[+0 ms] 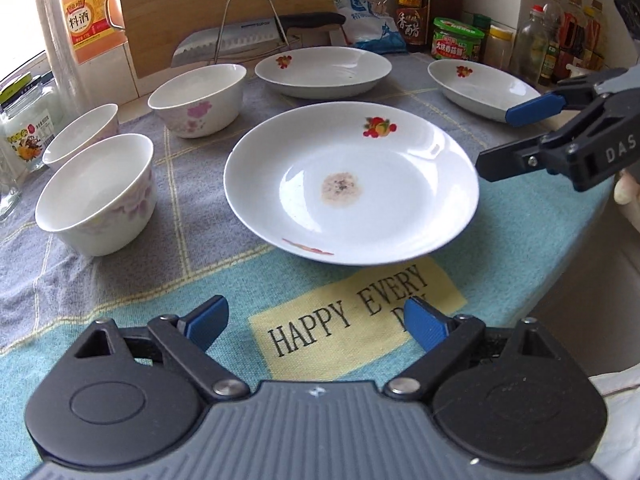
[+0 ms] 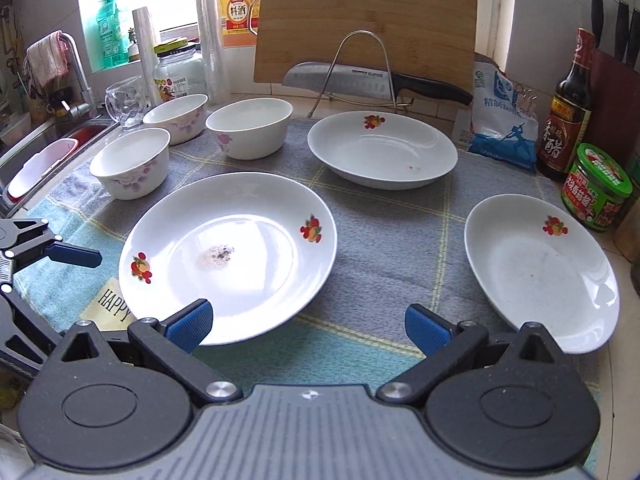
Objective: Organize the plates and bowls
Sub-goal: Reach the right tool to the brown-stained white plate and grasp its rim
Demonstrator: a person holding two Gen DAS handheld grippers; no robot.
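Observation:
Three white plates with fruit prints lie on a checked cloth: a near plate (image 1: 352, 184) (image 2: 228, 256) with a brown stain, a far plate (image 1: 323, 72) (image 2: 382, 150), and a right plate (image 1: 482, 88) (image 2: 540, 272). Three white floral bowls stand at the left: near (image 1: 96, 194) (image 2: 130, 162), middle (image 1: 82, 134) (image 2: 176, 118), and far (image 1: 198, 98) (image 2: 249, 126). My left gripper (image 1: 316, 322) is open and empty, short of the near plate. My right gripper (image 2: 308, 324) is open and empty at the near plate's front edge; it also shows in the left wrist view (image 1: 496, 140).
A wooden cutting board (image 2: 366, 20) and a knife (image 2: 376, 80) on a wire rack stand at the back. Bottles and jars (image 2: 596, 186) line the right side. A glass mug (image 2: 124, 102), a jar and a sink (image 2: 48, 148) are at the left.

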